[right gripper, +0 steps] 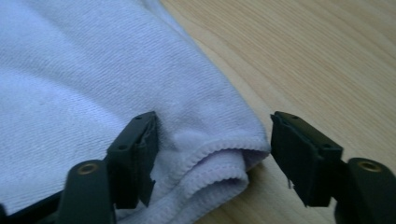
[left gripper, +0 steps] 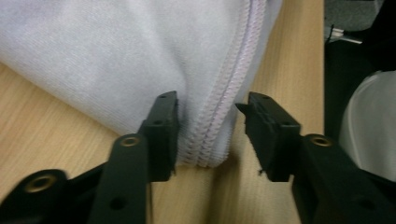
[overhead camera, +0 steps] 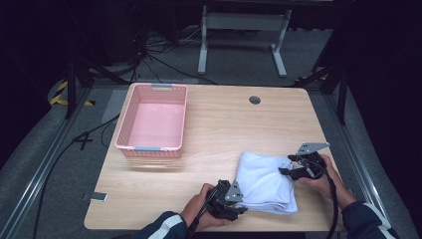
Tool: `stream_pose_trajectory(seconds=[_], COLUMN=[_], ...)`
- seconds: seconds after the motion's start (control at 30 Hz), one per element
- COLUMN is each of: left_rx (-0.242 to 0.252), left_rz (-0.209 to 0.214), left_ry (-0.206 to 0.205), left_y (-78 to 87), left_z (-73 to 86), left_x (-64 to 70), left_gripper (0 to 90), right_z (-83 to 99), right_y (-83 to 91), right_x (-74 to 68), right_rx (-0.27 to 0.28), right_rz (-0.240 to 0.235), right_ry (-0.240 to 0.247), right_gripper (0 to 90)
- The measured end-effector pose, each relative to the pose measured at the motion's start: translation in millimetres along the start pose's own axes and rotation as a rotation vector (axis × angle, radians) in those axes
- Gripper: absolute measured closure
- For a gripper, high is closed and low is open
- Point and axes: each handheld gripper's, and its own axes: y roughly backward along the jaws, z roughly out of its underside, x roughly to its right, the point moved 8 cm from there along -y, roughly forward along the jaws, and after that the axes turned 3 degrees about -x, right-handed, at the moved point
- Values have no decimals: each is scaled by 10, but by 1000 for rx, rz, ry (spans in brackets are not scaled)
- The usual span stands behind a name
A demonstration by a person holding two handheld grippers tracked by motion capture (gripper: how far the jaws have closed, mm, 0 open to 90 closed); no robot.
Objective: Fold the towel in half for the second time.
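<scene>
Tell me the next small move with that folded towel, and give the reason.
Probably shut both claws. The left claw stands open around the folded towel's stitched corner, and the right claw is open around another corner with the layered hem between its jaws. Neither grips yet, so the towel cannot be lifted toward the pink basket.

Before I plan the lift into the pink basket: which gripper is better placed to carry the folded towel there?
Left. The left gripper straddles the towel corner nearest the basket; the right gripper sits at the far edge.

Wooden table (overhead camera: 224, 129): pink basket (overhead camera: 153, 121), folded towel (overhead camera: 263, 181).
</scene>
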Motion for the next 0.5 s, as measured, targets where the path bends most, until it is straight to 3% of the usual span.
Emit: stream_pose_trajectory(seconds=[0.13, 0.23, 0.3, 0.37, 0.4, 0.47, 0.5], left_rx=[44, 1, 11, 3, -6, -16, -24], left_rz=[-41, -55, -39, -45, -53, -50, -67], left_ry=[52, 80, 90, 58, 63, 61, 49], left_y=[124, 77, 21, -13, -43, -112, -158], left_z=[8, 78, 77, 59, 58, 52, 54], left_x=[-21, -59, -38, -34, -27, -37, -52], left_gripper=[360, 219, 206, 192, 184, 165, 160], right_z=[2, -7, -57, -134, -145, -132, -107], right_y=[-20, -2, 60, 121, 120, 55, 5], right_x=[7, 25, 1, -71, -87, -109, -112], right_rx=[8, 25, 70, 121, 124, 105, 81], right_rz=[-5, -19, -24, -48, -47, -53, -56], right_ry=[-1, -17, -29, -30, -25, -23, -25], right_gripper=[273, 263, 235, 204, 205, 174, 157])
